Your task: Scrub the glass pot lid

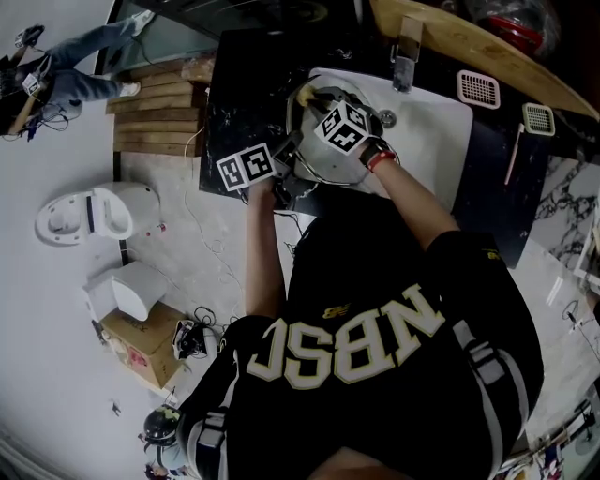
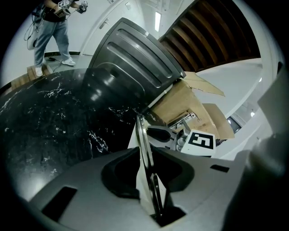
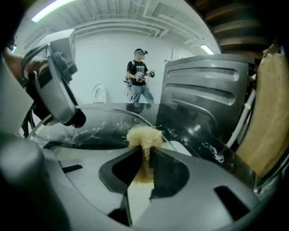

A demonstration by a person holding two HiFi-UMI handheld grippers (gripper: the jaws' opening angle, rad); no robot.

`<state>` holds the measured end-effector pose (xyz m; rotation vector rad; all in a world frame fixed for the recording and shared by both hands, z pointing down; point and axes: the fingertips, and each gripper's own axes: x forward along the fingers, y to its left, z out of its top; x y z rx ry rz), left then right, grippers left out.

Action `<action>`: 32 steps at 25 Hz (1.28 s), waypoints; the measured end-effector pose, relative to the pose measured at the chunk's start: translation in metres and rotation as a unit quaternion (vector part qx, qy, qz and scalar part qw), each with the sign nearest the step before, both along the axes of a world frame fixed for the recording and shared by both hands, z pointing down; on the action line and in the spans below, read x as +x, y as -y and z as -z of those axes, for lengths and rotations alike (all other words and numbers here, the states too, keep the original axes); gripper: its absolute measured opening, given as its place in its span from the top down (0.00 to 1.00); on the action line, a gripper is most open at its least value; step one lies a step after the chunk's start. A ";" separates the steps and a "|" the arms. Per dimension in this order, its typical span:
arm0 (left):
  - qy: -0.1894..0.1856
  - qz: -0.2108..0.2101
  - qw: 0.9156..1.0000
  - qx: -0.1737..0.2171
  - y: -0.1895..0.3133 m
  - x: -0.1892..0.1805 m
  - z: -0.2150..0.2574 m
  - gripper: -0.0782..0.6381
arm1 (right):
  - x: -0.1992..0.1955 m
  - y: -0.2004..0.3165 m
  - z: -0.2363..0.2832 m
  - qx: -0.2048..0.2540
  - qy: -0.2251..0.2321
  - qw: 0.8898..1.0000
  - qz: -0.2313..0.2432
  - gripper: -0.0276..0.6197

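Head view dim, underexposed, bent at edges. Both gripper views heavy fisheye, black corners (near foreground soft); ceiling strip lights (image 3: pixel 48 11) bright, streaky glare on glass lid (image 3: pixel 97 126).

Mock-up wash stn in a bare test lab or workshop. A sink (image 1: pixel 441 122) w/ faucet (image 1: pixel 406 52) is set in a black marble surface (image 1: pixel 234 84) that stands on open floor. A toilet (image 1: pixel 94 214) sits out on that floor near a cardboard box (image 1: pixel 141 342), wood planks (image 1: pixel 159 112) & stray cables (image 1: pixel 202 328). White walls, strip lights (image 3: pixel 49 10) overhead. A 2nd person (image 3: pixel 137 81) stands across the room.
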<state>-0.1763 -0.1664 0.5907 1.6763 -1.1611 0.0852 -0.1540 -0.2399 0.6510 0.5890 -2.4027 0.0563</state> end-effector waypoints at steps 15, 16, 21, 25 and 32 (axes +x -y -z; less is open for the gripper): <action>0.000 -0.005 1.000 -0.006 -0.002 0.007 -0.006 0.76 | 0.070 0.038 -0.075 -0.009 -0.126 0.989 -0.077 0.87; 0.001 -0.006 1.000 -0.008 -0.003 0.009 -0.007 0.76 | 0.076 0.037 -0.079 -0.012 -0.138 0.987 -0.076 0.87; 0.001 -0.015 1.000 -0.015 -0.006 0.013 -0.011 0.75 | 0.116 0.026 -0.111 -0.056 -0.195 0.976 -0.075 0.87; -0.001 -0.014 1.000 -0.011 -0.006 0.013 -0.010 0.75 | 0.140 0.006 -0.126 -0.072 -0.240 0.967 -0.044 0.87; -0.006 -0.010 1.000 -0.007 -0.006 0.013 -0.010 0.75 | 0.171 -0.047 -0.140 -0.121 -0.272 0.955 -0.008 0.88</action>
